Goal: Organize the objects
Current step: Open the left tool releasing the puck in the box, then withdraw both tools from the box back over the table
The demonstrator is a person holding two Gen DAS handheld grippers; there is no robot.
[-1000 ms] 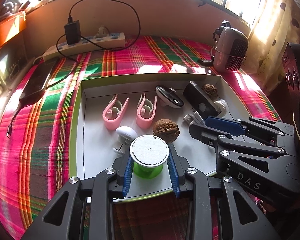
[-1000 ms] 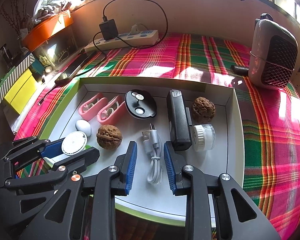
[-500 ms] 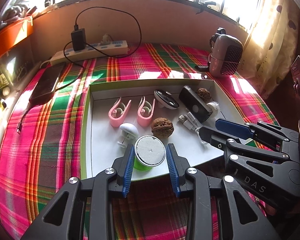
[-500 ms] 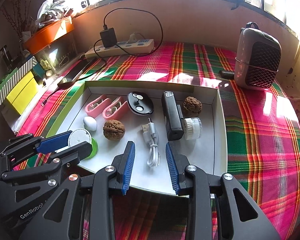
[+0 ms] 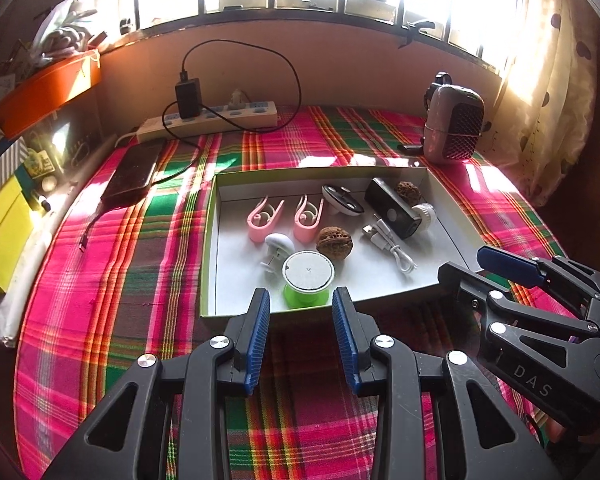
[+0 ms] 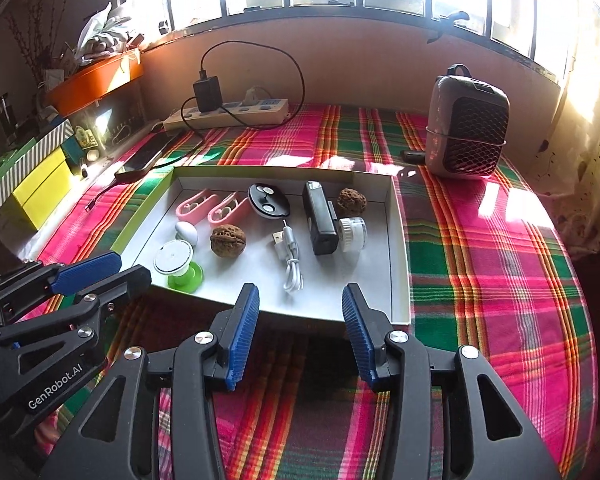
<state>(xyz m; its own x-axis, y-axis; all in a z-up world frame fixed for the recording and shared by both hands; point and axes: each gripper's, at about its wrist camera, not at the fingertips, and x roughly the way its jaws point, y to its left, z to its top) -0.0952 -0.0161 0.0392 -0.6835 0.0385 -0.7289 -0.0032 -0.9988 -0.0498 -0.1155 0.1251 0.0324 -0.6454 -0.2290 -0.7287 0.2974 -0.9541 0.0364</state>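
Jaws of the left gripper stand apart over the plaid cloth, grasping nothing; just beyond their tips, inside the near wall of the shallow white tray, stands the green spool with a white round top, free of both pads. Past the spool, farther from those jaws, lie a walnut, a small white egg-shaped piece and two pink clips. Jaws of the right gripper have just been opening and now stand wide with nothing between them, also short of the tray's near wall; straight ahead of their tips lies the coiled white cable, and beyond it to the right a black rectangular device beside a small white round jar, a second walnut behind that, and a black oval case to the left
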